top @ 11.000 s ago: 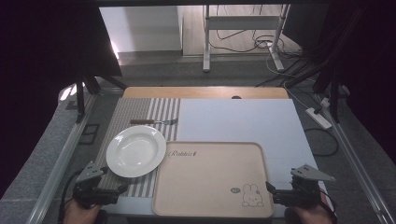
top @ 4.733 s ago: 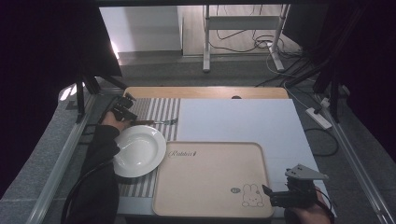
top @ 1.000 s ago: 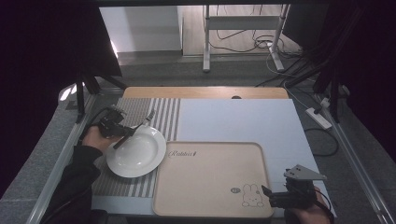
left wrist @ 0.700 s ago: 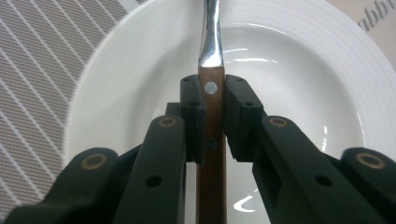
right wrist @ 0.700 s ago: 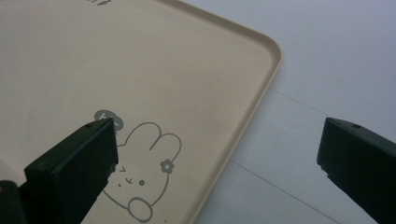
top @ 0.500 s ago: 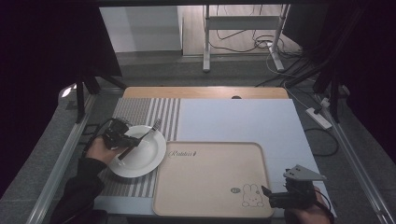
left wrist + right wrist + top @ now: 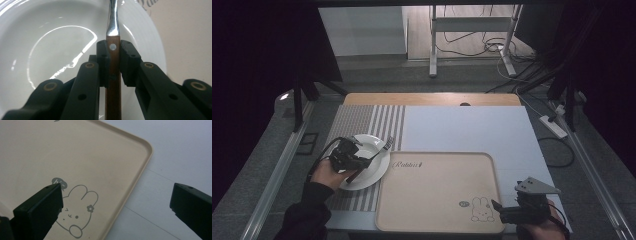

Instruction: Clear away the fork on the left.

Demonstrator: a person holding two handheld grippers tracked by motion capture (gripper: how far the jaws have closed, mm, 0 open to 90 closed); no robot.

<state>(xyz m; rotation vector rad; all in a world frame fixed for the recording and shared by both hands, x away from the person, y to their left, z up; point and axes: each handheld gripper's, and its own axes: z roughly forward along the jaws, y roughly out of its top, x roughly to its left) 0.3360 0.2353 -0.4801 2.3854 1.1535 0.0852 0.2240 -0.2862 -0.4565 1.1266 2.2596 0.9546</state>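
Left tool [image 7: 113,62] clamped on wooden fork handle [image 7: 113,82] over white plate [image 7: 50,50] near desk's left edge, right tool [image 7: 117,205] gaping empty: risk of fork pivoting, clattering onto plate

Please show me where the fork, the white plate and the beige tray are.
fork [image 7: 113,75]: left gripper view, on its wooden handle.
white plate [image 7: 373,141]: high view, on its far rim.
beige tray [image 7: 437,190]: high view, on its bare floor.
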